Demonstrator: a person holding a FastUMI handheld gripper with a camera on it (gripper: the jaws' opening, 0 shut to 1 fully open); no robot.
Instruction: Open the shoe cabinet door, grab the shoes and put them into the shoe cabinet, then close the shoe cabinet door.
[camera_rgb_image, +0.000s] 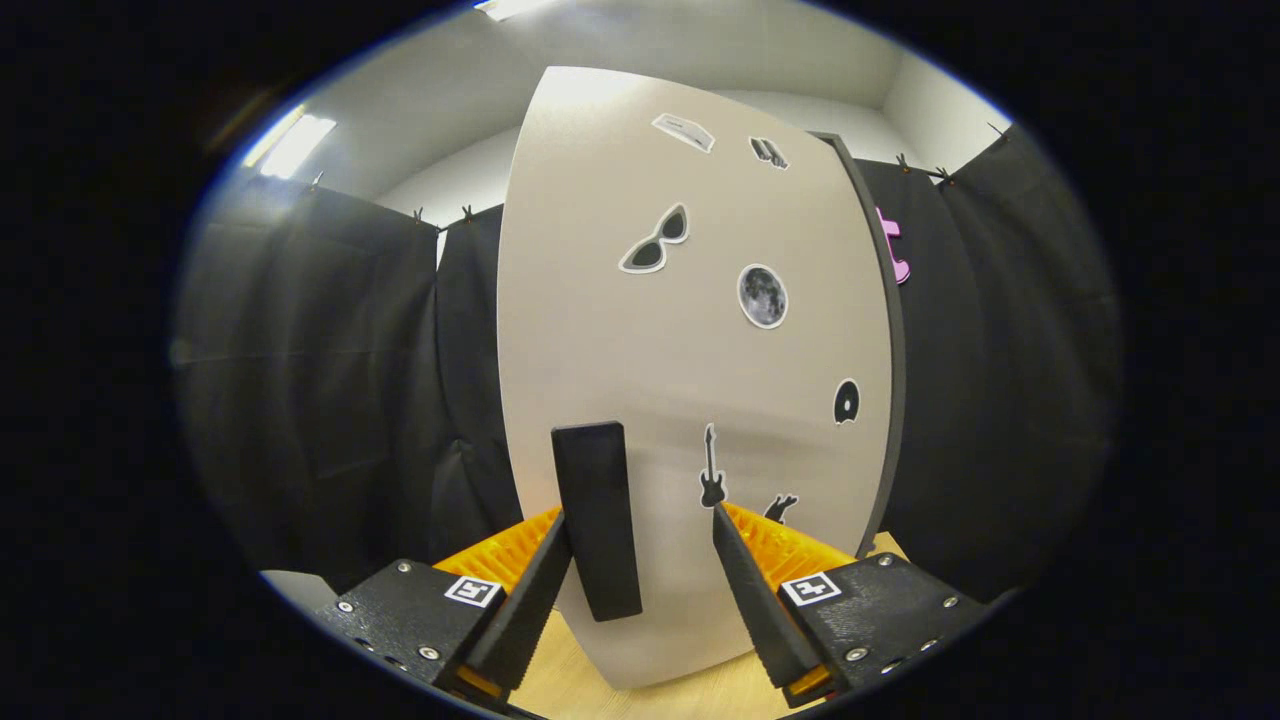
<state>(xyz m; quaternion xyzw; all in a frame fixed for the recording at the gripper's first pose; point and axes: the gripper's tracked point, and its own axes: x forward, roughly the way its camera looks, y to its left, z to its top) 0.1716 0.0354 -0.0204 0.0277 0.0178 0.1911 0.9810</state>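
Observation:
The shoe cabinet's pale beige door (690, 340) stands shut right ahead of me, dotted with small stickers: sunglasses, a moon, a guitar. A black upright handle (598, 520) sticks out from the door's lower left part. My gripper (640, 535) is open, and the handle sits between the fingers, close against the left finger (535, 600). The right finger (755, 600) stands apart from the handle with a gap. No shoes are in sight.
The cabinet's dark side edge (890, 380) runs down the door's right. Black cloth (320, 380) hangs on both sides. A light wooden surface (640, 690) lies under the door and my fingers.

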